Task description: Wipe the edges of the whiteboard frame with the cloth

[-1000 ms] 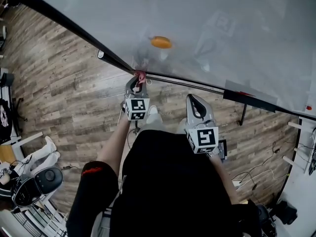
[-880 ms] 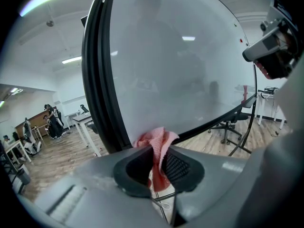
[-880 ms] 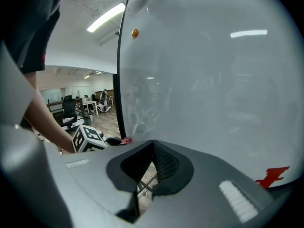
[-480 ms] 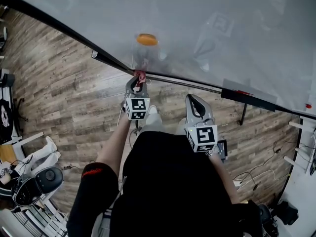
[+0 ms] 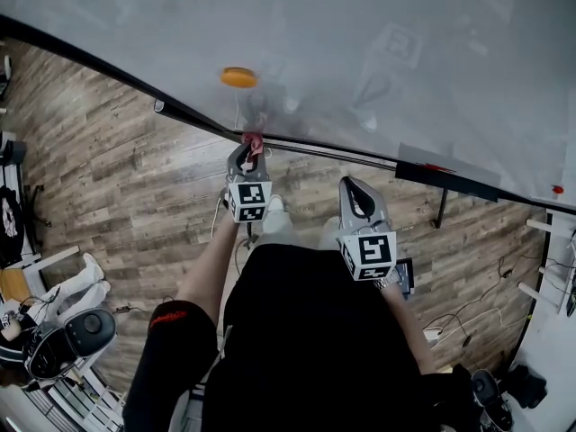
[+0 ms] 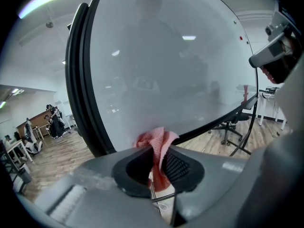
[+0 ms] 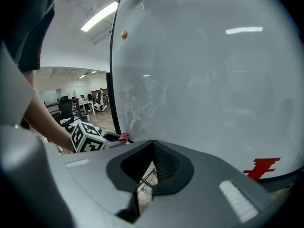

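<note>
At the whiteboard frame [image 6: 77,80], left gripper [image 5: 251,148] pinches pink cloth [image 6: 155,142]; right gripper [image 5: 353,185] closed, empty

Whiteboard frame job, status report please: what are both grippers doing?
Left gripper shut on pink cloth, pressed at lower edge of whiteboard frame. Right gripper shut, empty, short of the board. Orange magnet above, clear of cloth.

I record the pink textured cloth [image 6: 156,141], bunched upright at lower centre, pinched in my left gripper [image 6: 160,149] and lying against the whiteboard's black frame [image 6: 78,80] at its bottom edge.
</note>
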